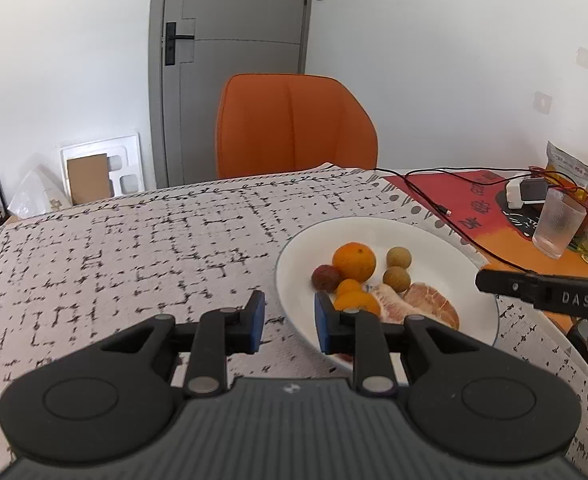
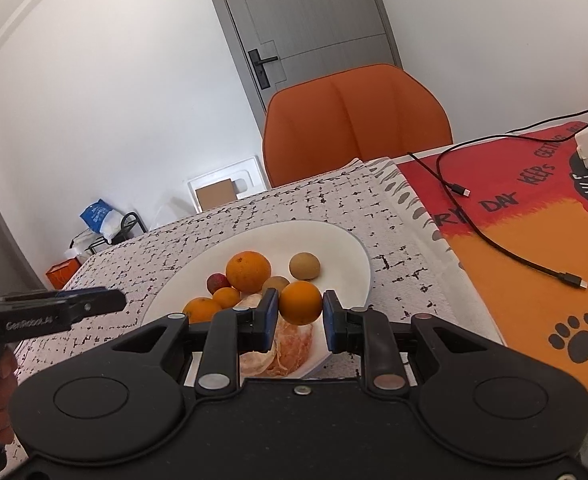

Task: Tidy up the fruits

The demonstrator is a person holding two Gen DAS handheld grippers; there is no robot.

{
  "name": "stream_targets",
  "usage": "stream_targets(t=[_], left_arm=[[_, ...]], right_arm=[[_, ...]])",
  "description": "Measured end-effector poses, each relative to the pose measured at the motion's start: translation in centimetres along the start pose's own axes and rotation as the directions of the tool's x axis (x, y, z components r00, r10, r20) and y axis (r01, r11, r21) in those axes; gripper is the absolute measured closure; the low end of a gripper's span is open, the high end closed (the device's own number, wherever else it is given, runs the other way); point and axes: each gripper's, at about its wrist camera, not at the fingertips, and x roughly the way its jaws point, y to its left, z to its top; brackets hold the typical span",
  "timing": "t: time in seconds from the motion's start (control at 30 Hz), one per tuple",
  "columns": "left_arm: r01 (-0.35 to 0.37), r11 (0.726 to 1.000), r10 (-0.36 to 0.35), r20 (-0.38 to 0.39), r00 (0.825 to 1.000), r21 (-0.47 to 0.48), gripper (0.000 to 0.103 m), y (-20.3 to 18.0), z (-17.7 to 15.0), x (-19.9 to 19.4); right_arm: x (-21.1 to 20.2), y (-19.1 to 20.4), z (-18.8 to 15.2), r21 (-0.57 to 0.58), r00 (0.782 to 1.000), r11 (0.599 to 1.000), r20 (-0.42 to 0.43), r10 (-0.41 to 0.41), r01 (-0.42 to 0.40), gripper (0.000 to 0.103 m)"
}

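Note:
A white plate (image 1: pixel 470 280) on the patterned cloth holds a large orange (image 1: pixel 353 261), a red fruit (image 1: pixel 325 277), two brown round fruits (image 1: pixel 399 258), small oranges (image 1: pixel 356 300) and peeled pomelo pieces (image 1: pixel 430 300). My left gripper (image 1: pixel 289 322) is open and empty at the plate's near left rim. In the right wrist view my right gripper (image 2: pixel 299 316) holds a small orange (image 2: pixel 300 302) between its pads, above the plate (image 2: pixel 346 248) and over the pomelo pieces (image 2: pixel 290 344). The left gripper also shows in the right wrist view (image 2: pixel 94 303), and the right gripper in the left wrist view (image 1: pixel 534 288).
An orange chair (image 1: pixel 294 124) stands behind the table. At the right, an orange-red mat (image 2: pixel 526 280) carries black cables (image 2: pixel 506 248), a glass (image 1: pixel 556 224), a white charger (image 1: pixel 524 192) and packets. Patterned cloth (image 1: pixel 134 256) stretches left of the plate.

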Motion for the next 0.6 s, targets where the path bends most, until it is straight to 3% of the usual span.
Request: stream_targets(t=[0.17, 0.43, 0.6], left_arm=[[-0.019, 1.000, 0.019, -0.004, 1.000, -0.019, 0.078, 1.0, -0.5, -0.9], [-0.051, 0.997, 0.051, -0.004, 0.999, -0.051, 0.075, 2.4, -1.2, -2.4], [-0.072, 0.995, 0.072, -0.005, 0.997, -0.068, 0.054, 3.1, -1.8, -3.5]], right_arm=[[0.3, 0.4, 0.3, -0.010, 1.000, 1.000, 0.006, 0.000, 0.001, 0.080], [0.2, 1.5, 0.8, -0.032, 1.000, 0.999, 0.018, 0.007, -0.007, 0.067], [-0.2, 2.4, 0.4, -0.045, 1.000, 0.999, 0.006, 0.017, -0.017, 0.058]])
